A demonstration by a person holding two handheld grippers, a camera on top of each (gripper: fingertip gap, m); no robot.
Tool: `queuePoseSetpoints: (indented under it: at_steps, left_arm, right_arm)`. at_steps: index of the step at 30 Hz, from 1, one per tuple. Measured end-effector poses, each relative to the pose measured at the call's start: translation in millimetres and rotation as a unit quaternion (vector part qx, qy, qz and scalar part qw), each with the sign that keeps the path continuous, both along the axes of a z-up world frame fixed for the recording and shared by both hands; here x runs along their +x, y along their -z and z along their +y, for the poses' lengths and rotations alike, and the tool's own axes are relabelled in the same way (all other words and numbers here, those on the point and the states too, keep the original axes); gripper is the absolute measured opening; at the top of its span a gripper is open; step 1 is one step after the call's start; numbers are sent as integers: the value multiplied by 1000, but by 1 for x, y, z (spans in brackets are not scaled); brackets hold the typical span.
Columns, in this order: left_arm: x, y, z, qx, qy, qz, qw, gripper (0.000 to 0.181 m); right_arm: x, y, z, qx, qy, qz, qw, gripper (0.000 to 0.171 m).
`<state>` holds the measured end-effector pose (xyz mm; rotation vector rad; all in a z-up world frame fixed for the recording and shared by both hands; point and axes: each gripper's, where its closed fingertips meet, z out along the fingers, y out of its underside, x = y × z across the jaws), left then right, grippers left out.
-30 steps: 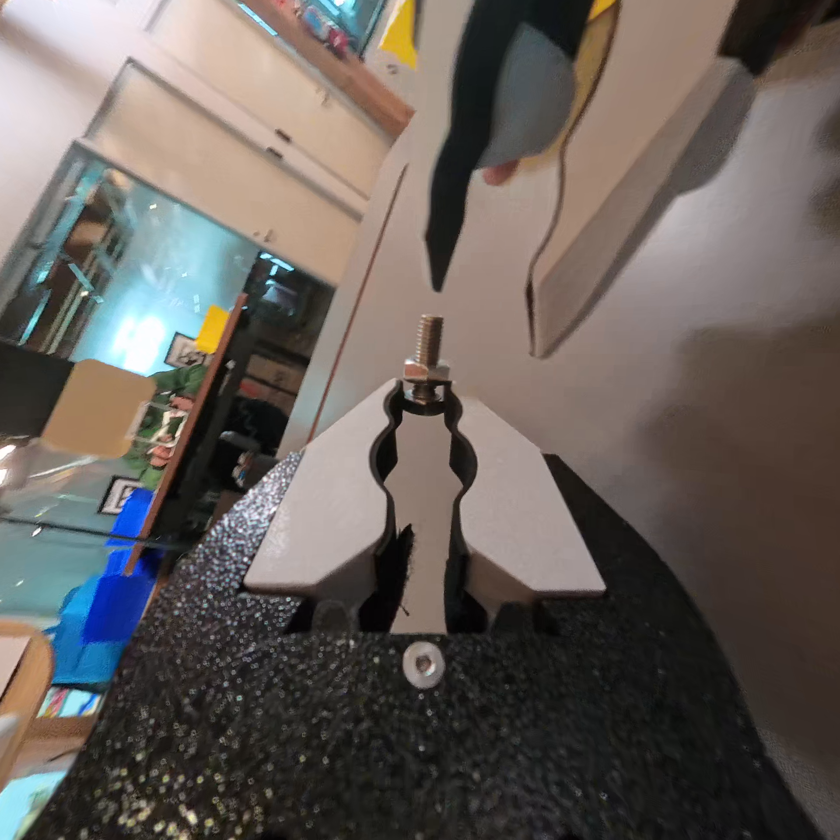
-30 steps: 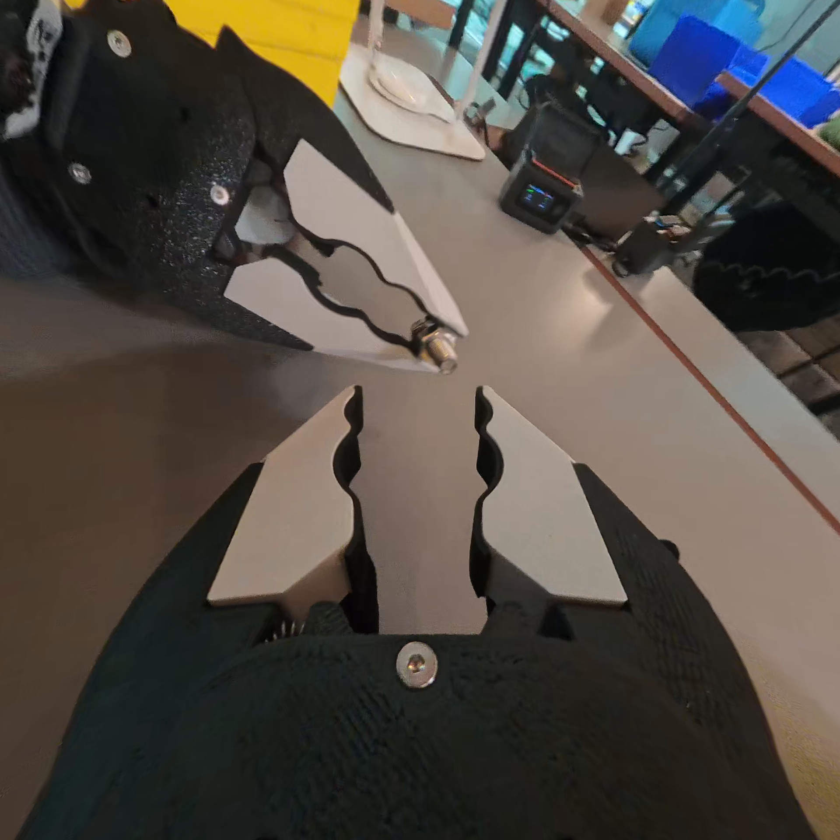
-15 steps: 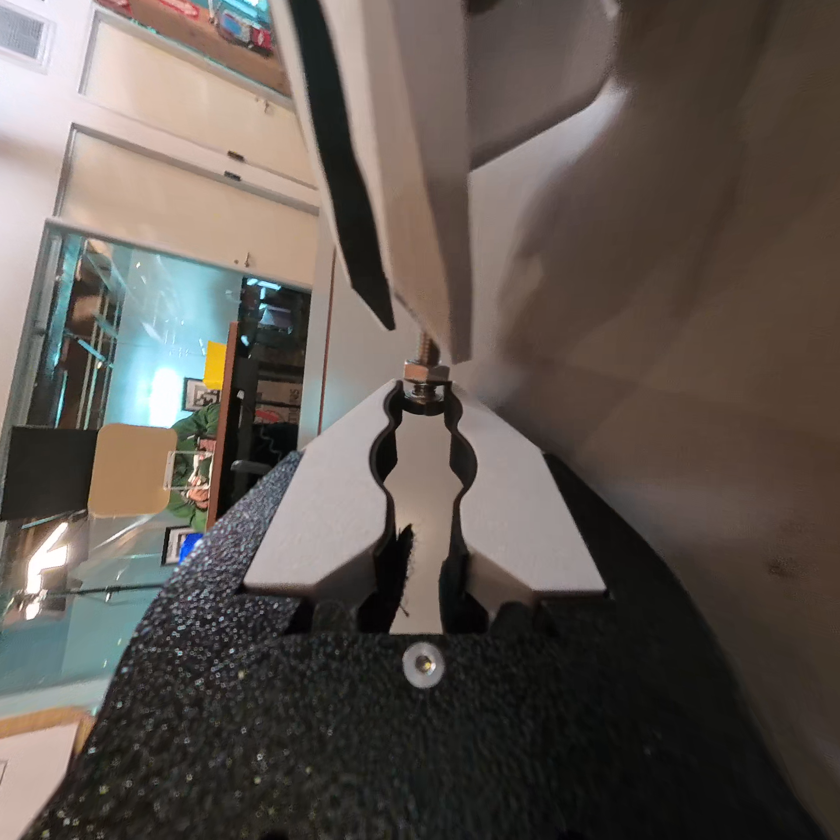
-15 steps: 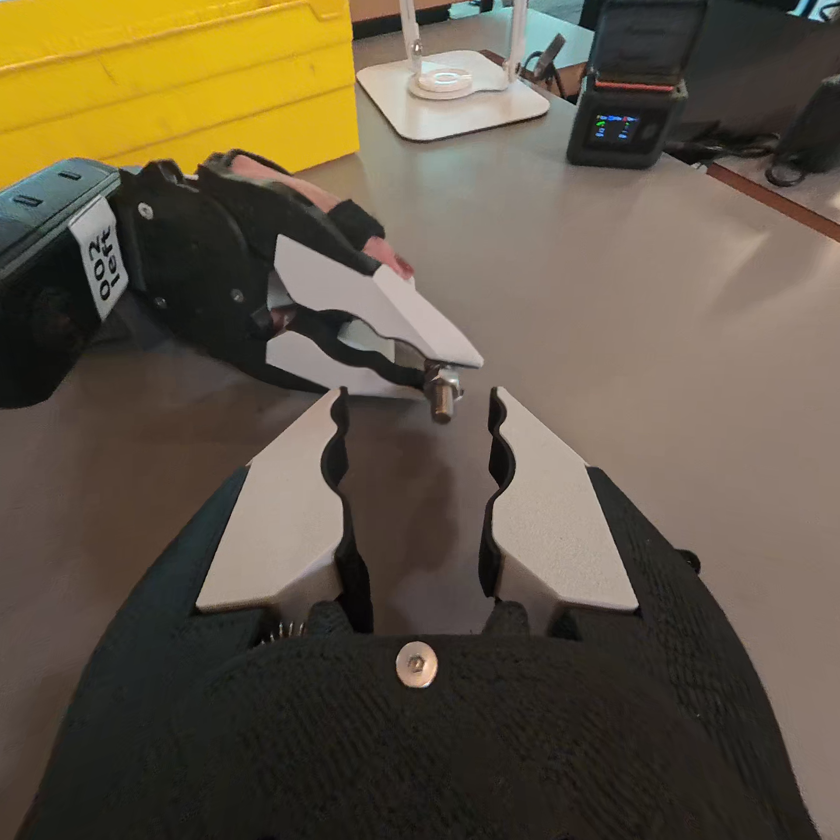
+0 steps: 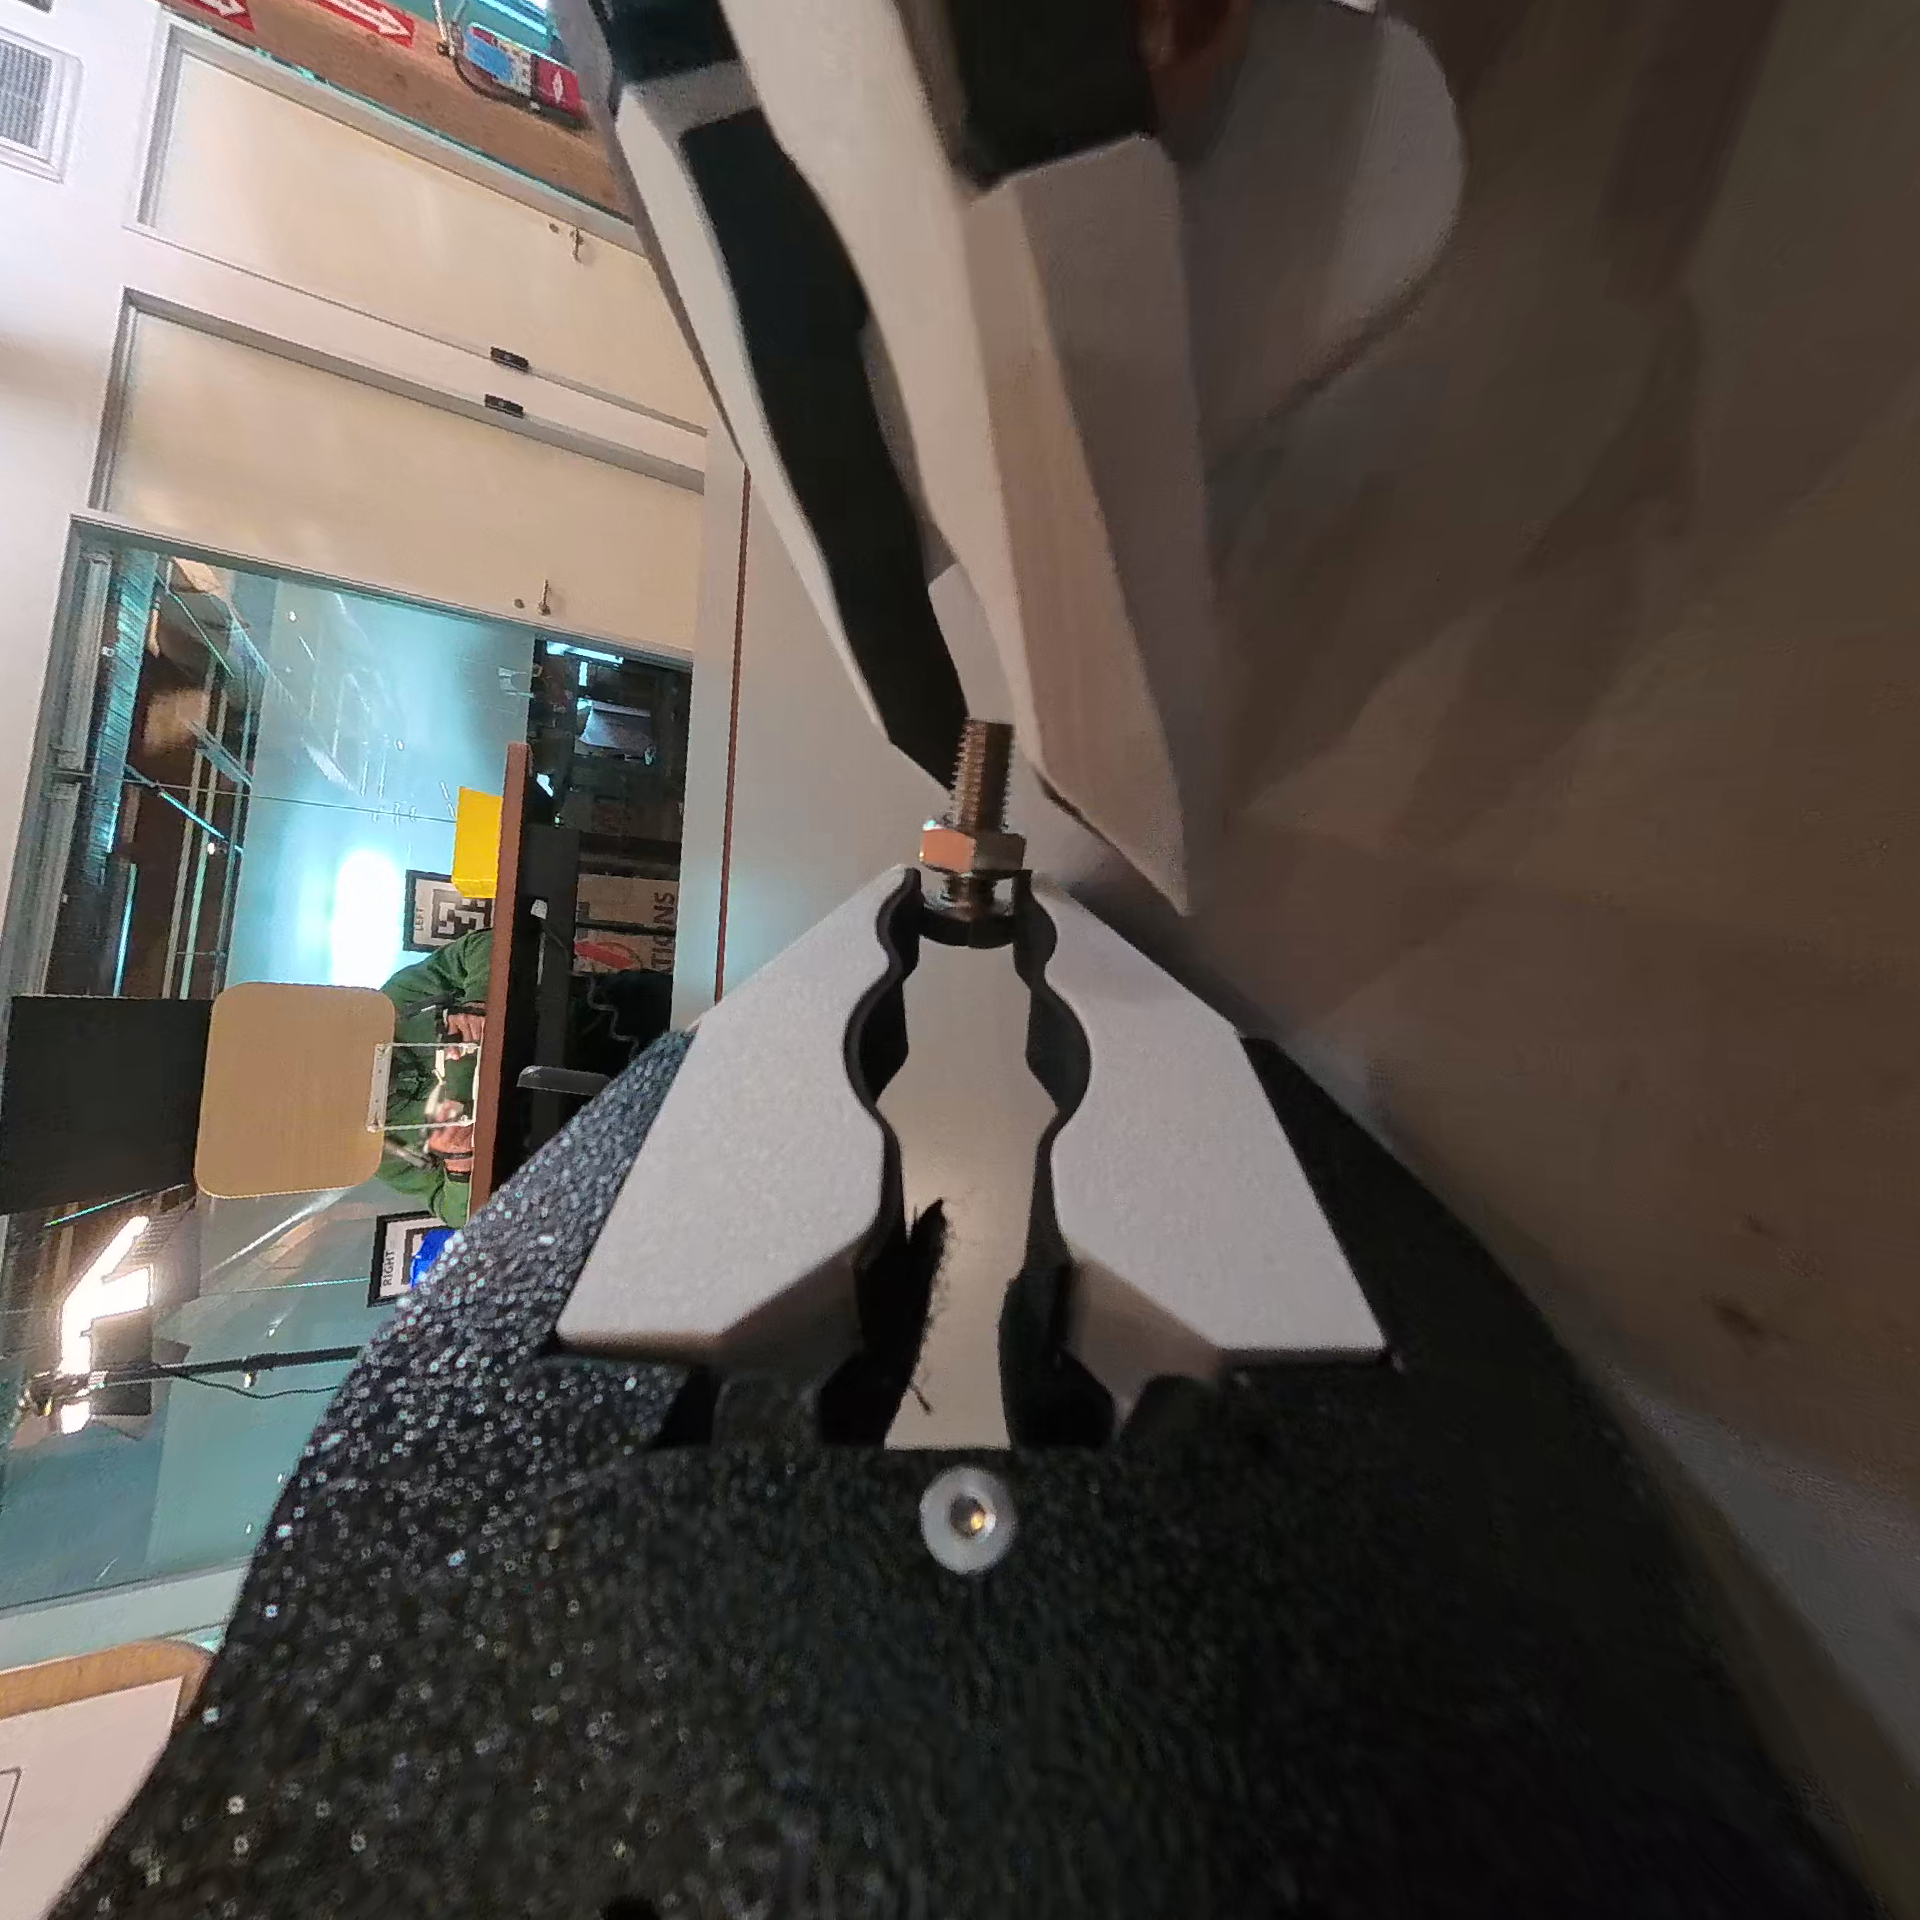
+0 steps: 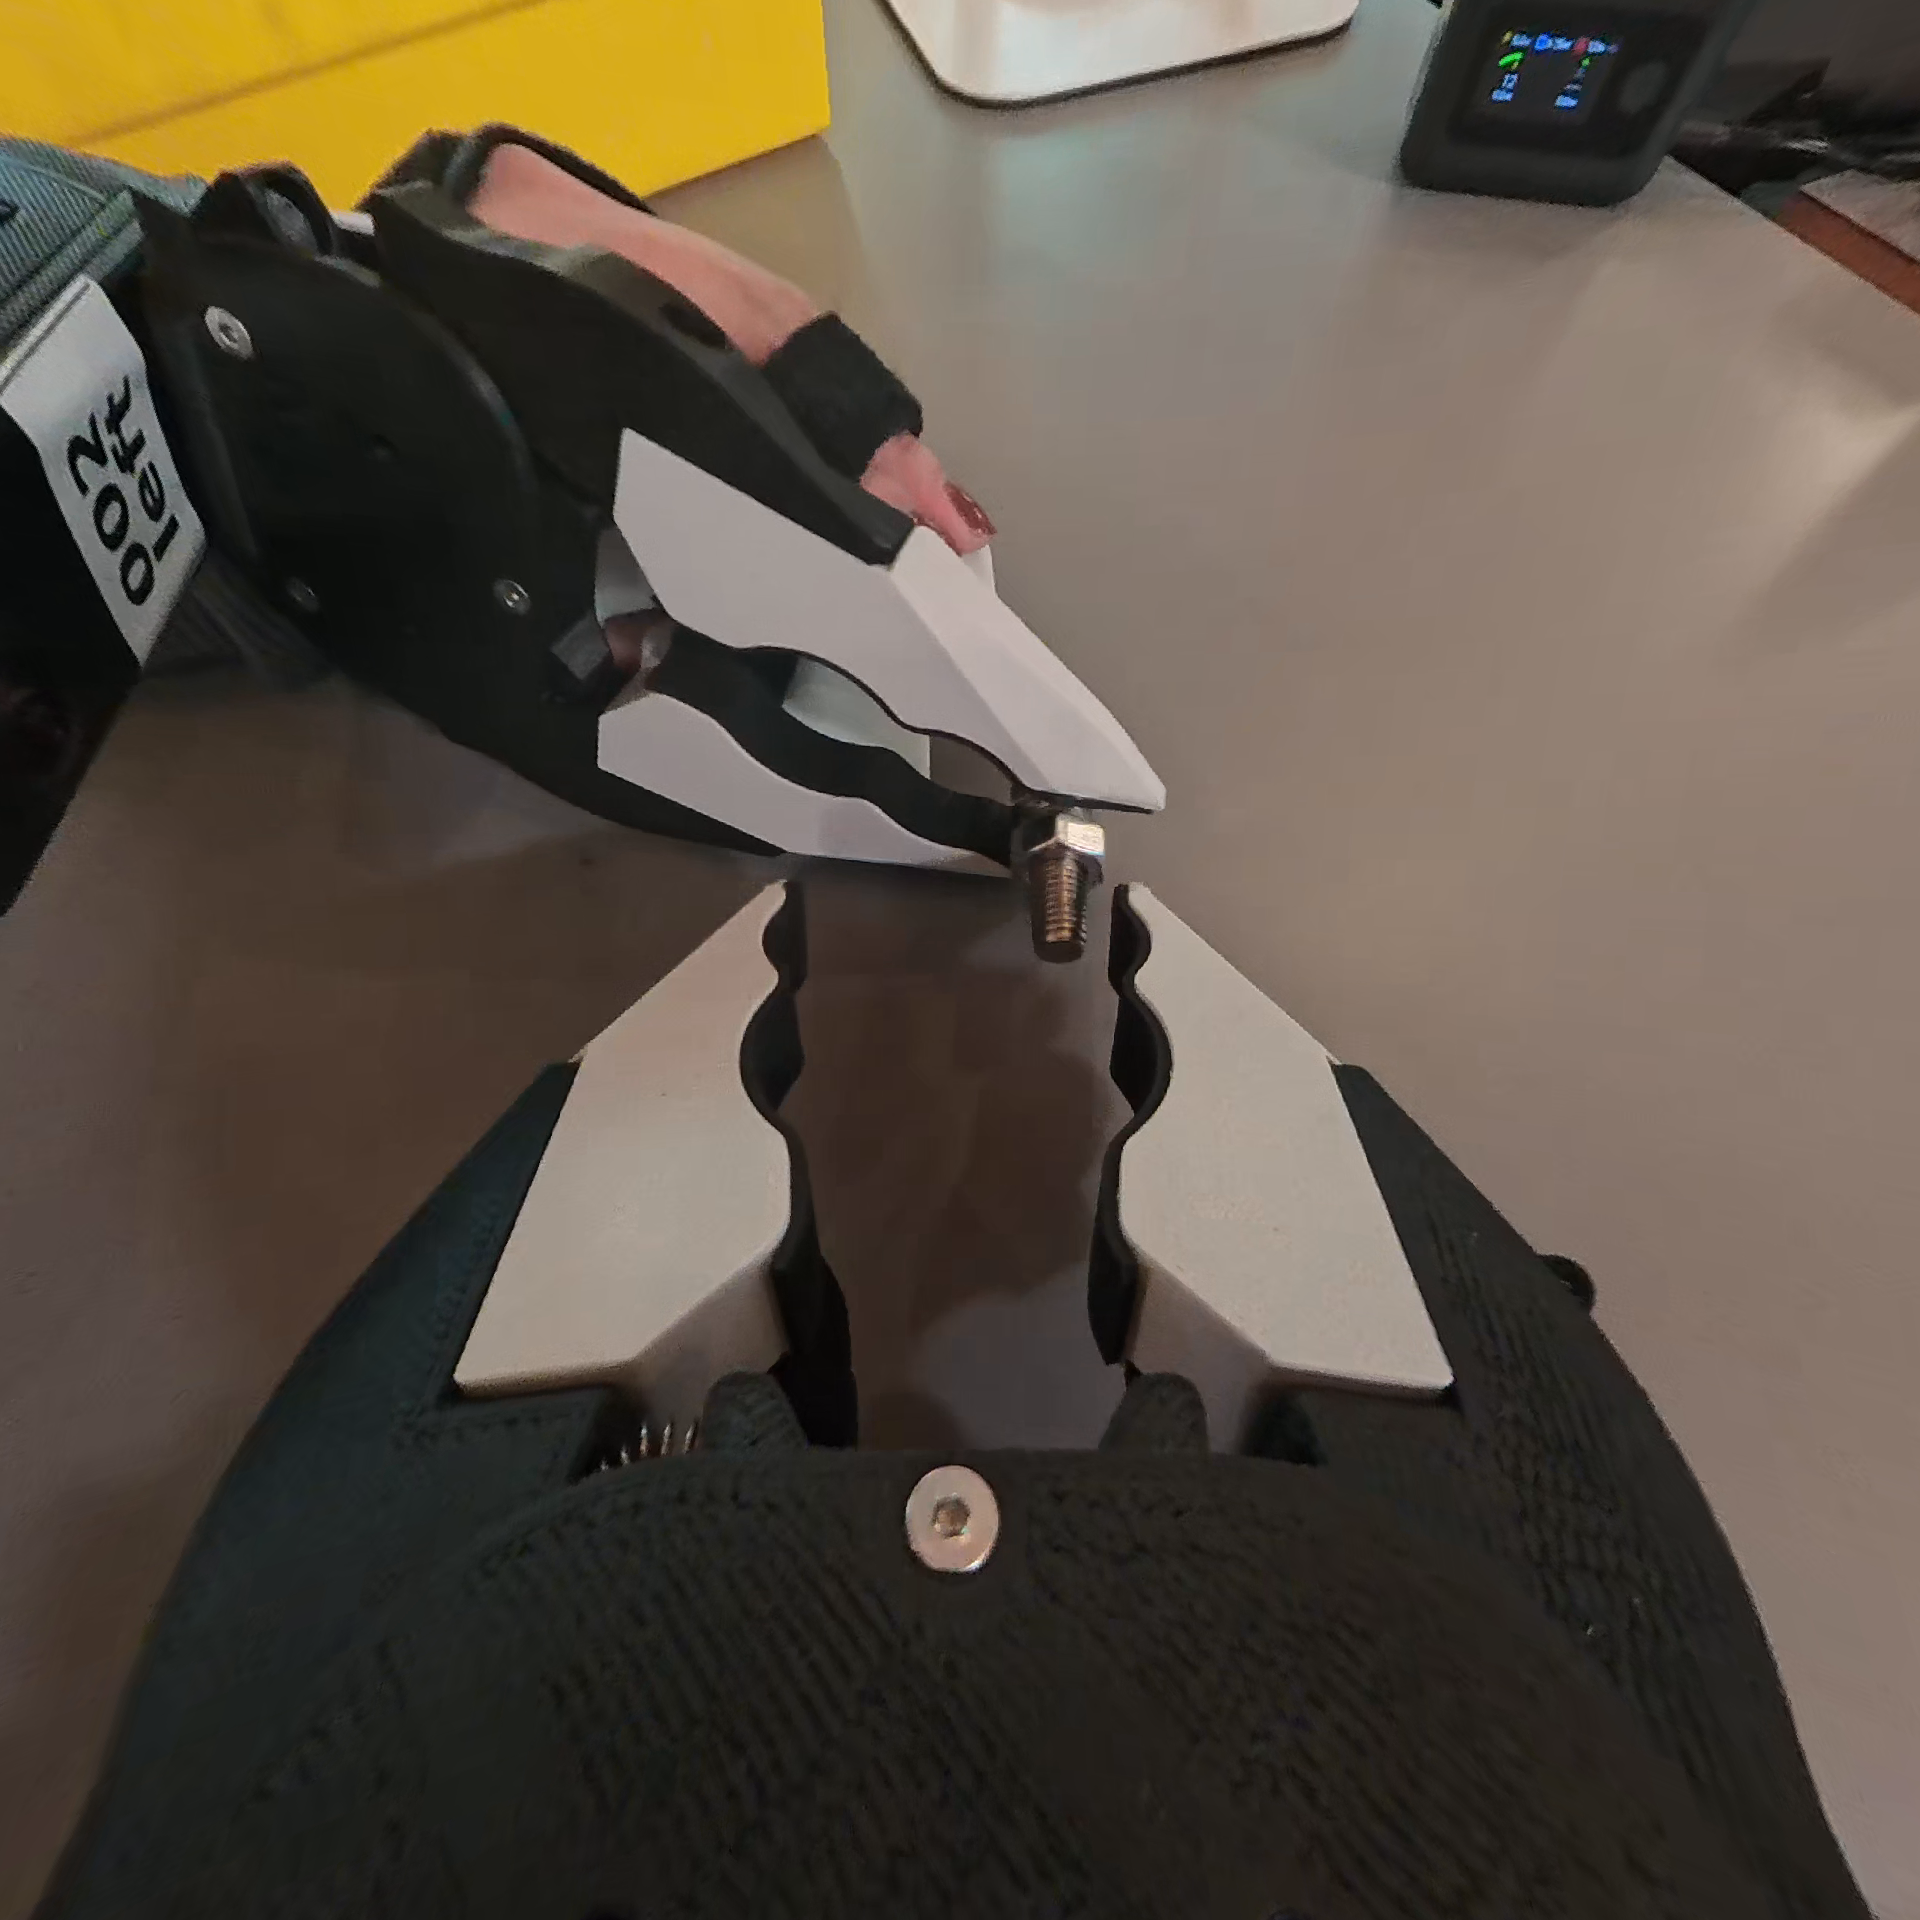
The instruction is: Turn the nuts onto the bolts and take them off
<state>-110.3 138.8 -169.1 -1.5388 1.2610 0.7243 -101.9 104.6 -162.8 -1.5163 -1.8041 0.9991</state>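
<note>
My left gripper [image 5: 971,899] is shut on the head end of a steel bolt [image 5: 979,774]. A hex nut [image 5: 971,844] sits on the bolt just beyond the fingertips, and the threaded end sticks out past it. In the right wrist view the left gripper [image 6: 1039,816] comes in from the left, holding the bolt [image 6: 1060,906] with the nut [image 6: 1065,840] on it, threads pointing toward me. My right gripper [image 6: 951,899] is open, and the bolt's tip lies between its fingertips, close to the right one. Its white fingers [image 5: 1091,582] fill the top of the left wrist view.
A grey table [image 6: 1455,623] lies under both grippers. A yellow bin [image 6: 416,83] stands at the back left, a white stand base [image 6: 1122,42] behind it, and a small black device with a screen [image 6: 1558,94] at the back right. A person's hand [image 6: 727,301] holds the left gripper.
My right gripper has moved closer to the bolt, so the threaded tip now lies between its open fingertips. The left gripper still holds the bolt and has tilted it toward the right gripper.
</note>
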Motion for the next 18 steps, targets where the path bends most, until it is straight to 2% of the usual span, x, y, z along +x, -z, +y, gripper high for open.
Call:
queuePoseSetpoints:
  at_steps: [5, 7, 10, 15, 18]
  left_arm:
    - [0, -1, 0, 2, -2, -9, 1000, 16]
    - [0, 1, 0, -2, 4, -6, 1000, 15]
    - [1, 1, 1, 7, 4, 10, 1000, 15]
    - [0, 1, 1, 5, -1, 5, 1000, 15]
    - [-1, 0, 2, 3, -8, 4, 1000, 15]
  right_arm:
    - [1, -8, -6, 28, -18, 33, 999, 60]
    - [1, -13, -5, 28, -12, 50, 998, 54]
    - [-1, -9, 8, 17, 30, 32, 999, 56]
    - [-5, -5, -2, 4, 16, 19, 1000, 58]
    - [-10, -8, -1, 47, 30, 34, 998, 50]
